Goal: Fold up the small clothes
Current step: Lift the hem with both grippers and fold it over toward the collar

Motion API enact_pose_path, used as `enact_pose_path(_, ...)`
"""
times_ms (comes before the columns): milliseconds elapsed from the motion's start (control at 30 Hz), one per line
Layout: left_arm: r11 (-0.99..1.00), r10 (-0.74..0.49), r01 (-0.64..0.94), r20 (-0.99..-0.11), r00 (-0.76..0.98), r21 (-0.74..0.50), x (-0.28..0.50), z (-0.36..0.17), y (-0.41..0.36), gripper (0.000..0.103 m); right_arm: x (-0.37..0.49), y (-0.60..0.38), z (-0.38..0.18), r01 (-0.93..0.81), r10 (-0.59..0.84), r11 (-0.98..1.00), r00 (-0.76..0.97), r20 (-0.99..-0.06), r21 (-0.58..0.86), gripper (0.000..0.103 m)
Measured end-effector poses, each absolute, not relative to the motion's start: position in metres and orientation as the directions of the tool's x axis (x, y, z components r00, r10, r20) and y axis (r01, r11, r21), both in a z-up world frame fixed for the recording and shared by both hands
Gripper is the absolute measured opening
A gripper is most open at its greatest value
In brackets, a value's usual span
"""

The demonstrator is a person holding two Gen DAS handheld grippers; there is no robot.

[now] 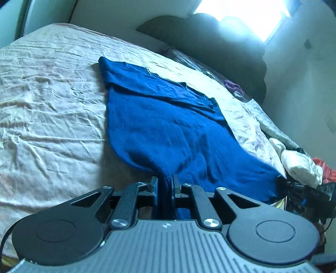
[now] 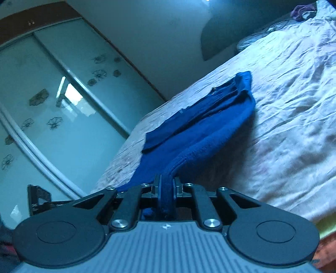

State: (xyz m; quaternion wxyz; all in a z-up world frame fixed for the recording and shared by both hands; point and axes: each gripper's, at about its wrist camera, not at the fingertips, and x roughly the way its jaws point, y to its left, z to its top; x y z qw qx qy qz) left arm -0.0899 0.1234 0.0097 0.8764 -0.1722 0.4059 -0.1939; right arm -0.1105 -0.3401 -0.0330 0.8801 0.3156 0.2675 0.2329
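We have both sleeves of the blue sweater (image 1: 159, 126) already folded in across its far part, and what is left, by our reckoning, is to carry the near hem over toward the collar. Our left gripper (image 1: 164, 184) and right gripper (image 2: 167, 184) are each clamped on a near hem corner, raised off the bedsheet (image 1: 52, 105). The sweater lies lengthwise on the bed, collar far, hem near.

Each camera sits just behind its own jaws, looking forward and slightly down. The left view faces up the bed (image 1: 52, 94) toward a bright window (image 1: 241, 16); the right faces a wardrobe (image 2: 52, 94). Both share the blue garment (image 1: 168, 130) close up.
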Motion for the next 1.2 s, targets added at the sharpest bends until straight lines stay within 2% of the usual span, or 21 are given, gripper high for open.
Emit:
enact_pose_path(133,0.853,-0.499,0.221,-0.617,0.608,-0.472,-0.082,0.019,0.118,0.011,-0.097,-0.339,-0.032,-0.218,0.546,0.708,0.772,-0.326,0.671,0.01)
enact_pose_path(333,0.866,-0.481,0.255,-0.582,0.656,-0.429,-0.062,0.038,0.109,0.011,-0.074,-0.333,-0.003,-0.289,0.522,0.735,0.819,-0.24,0.614,0.01)
enact_pose_path(633,0.892,-0.414,0.216,-0.53,0.74,-0.396,-0.006,0.059,0.11,0.011,-0.013,-0.333,0.026,-0.281,0.434,0.791,0.884,-0.175,0.543,0.01)
enact_pose_path(933,0.911,-0.374,0.191,-0.535,0.758,-0.365,0.048,0.057,0.106,0.011,0.045,-0.323,0.018,-0.194,0.348,0.816,0.917,-0.194,0.545,0.01)
enact_pose_path(1200,0.92,-0.348,0.176,-0.523,0.778,-0.35,0.095,0.061,0.102,0.011,0.082,-0.318,0.018,-0.149,0.273,0.859,0.943,-0.192,0.49,0.01)
